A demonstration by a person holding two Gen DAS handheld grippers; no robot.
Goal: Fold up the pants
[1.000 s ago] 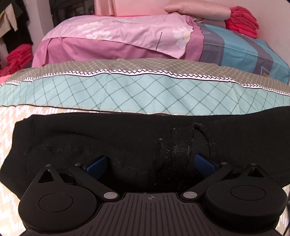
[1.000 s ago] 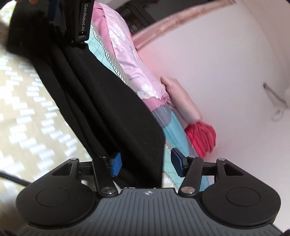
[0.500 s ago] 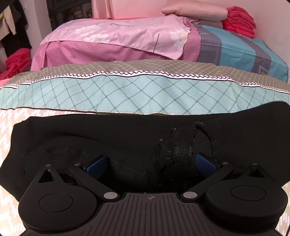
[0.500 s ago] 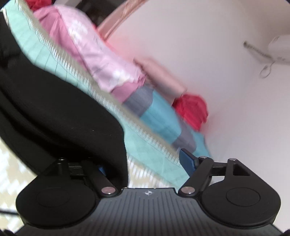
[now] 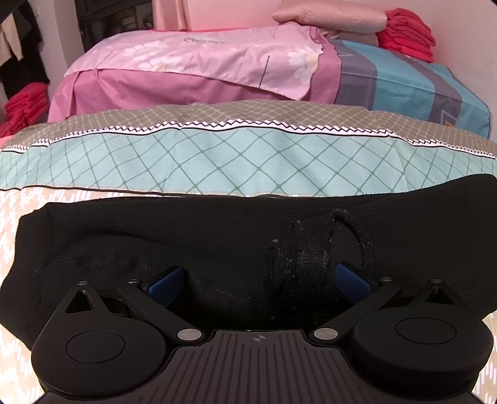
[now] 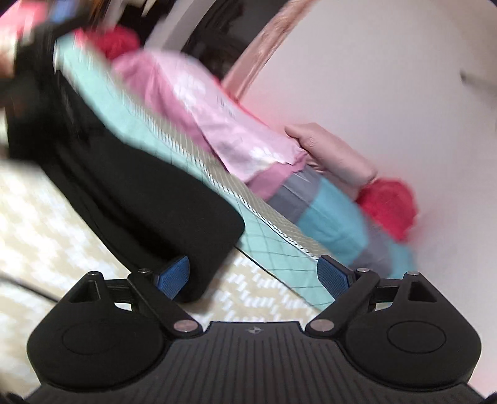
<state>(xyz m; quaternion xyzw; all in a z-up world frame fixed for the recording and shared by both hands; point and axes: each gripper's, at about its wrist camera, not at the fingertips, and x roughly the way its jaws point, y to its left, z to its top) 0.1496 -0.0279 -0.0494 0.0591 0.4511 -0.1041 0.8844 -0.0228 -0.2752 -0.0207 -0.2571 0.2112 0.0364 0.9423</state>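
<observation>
Black pants (image 5: 217, 242) lie folded in a long band across the near part of a bed (image 5: 18, 217), on its beige zigzag-patterned cover, their far edge running along the border where a teal diamond-checked quilt (image 5: 248, 161) begins. The left gripper (image 5: 259, 278) sits low over the pants with its blue-padded fingers (image 5: 164, 284) spread wide and released, dark fabric filling the space between them; whether the pads touch the cloth cannot be told. A puckered, lint-flecked seam (image 5: 310, 248) shows in the fabric just inside the right-hand pad. In the blurred right wrist view, the right gripper (image 6: 253, 273) is also spread open and holds nothing: one rounded end of the pants (image 6: 174, 223) lies beside its left pad (image 6: 172, 275), while its other pad stands over the edge of the quilt (image 6: 273, 248). Beyond the quilt, toward the head of the bed, lie a pink floral sheet (image 5: 202, 59), a blue and grey striped cover (image 5: 403, 80), a pink pillow (image 5: 329, 15) and a stack of red cloth (image 5: 407, 34) against the wall. More red cloth (image 5: 25, 105) is piled off the bed's left side.
</observation>
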